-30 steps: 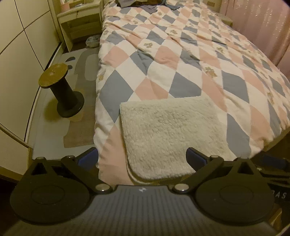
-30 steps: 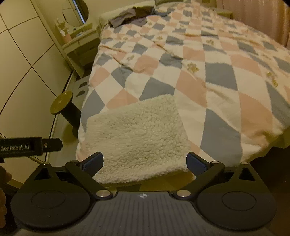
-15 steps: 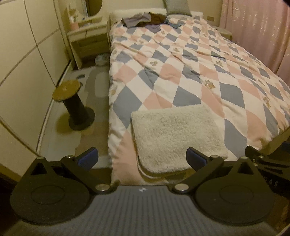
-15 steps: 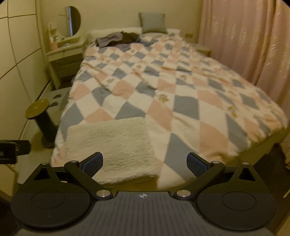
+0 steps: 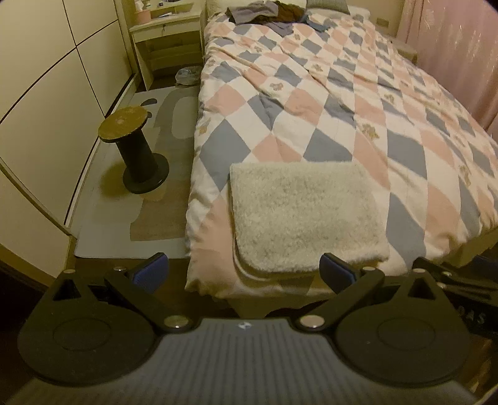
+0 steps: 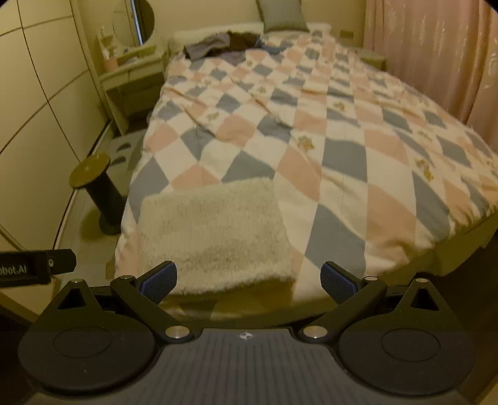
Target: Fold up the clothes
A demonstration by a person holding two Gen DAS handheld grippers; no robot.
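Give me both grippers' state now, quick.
Left gripper: open, holding nothing, short of the fleece.
Right gripper: open, holding nothing.

The right gripper hangs with its jaws spread wide and empty, short of the foot of the bed. A folded cream fleece garment lies flat at the bed's near left corner. Dark unfolded clothes lie heaped near the pillow.

Cream fleece garment on pink, grey and white diamond-patterned quilt.
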